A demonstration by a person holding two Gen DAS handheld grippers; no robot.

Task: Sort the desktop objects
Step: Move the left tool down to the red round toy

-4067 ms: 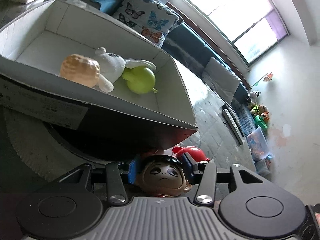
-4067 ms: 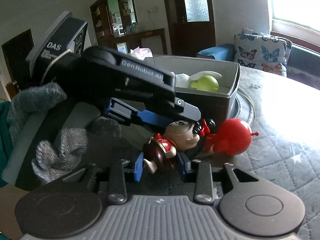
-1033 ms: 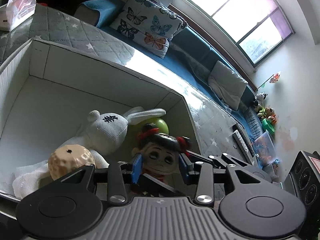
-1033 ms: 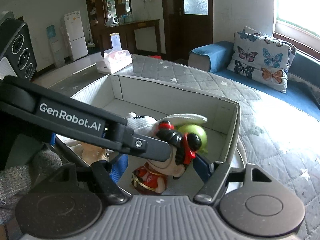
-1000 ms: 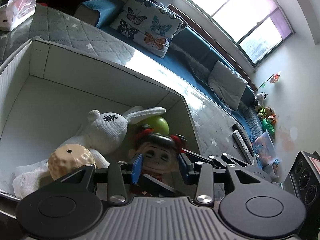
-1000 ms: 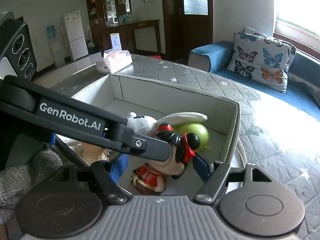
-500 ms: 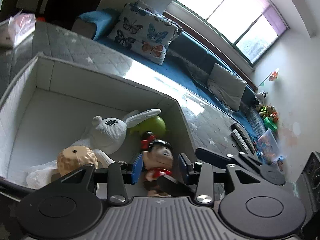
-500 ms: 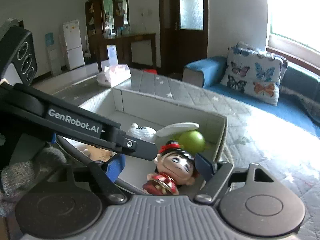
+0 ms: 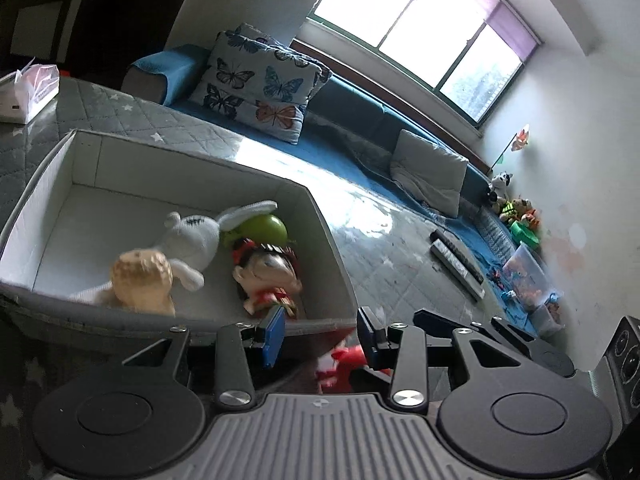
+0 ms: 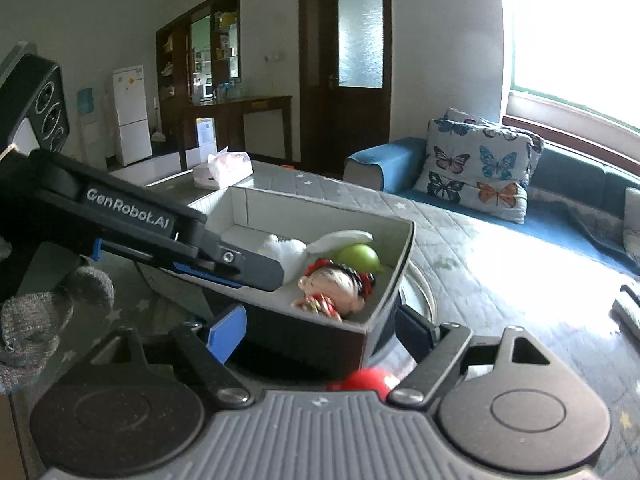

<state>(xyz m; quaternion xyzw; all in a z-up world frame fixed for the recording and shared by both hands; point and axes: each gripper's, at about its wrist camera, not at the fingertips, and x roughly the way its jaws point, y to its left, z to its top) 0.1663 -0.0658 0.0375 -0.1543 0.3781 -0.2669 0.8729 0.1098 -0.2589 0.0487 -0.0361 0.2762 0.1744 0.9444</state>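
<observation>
Four toys lie in one box (image 9: 328,232); both the left claw (image 9: 322,338) and right claw (image 10: 320,330) gape, gripping nothing.

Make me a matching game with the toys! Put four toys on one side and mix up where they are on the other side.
Toys:
1. doll with black hair
2. green ball
3. red toy
4. white bunny

Places:
A. outside the box, on the table close to both hand-held grippers
B. lying in the box, nearest the right-hand wall in the left wrist view
C. in the box, partly under the bunny's ear
D. in the box, between the tan ball and the green ball

Pairs: 1-B, 2-C, 3-A, 4-D
</observation>
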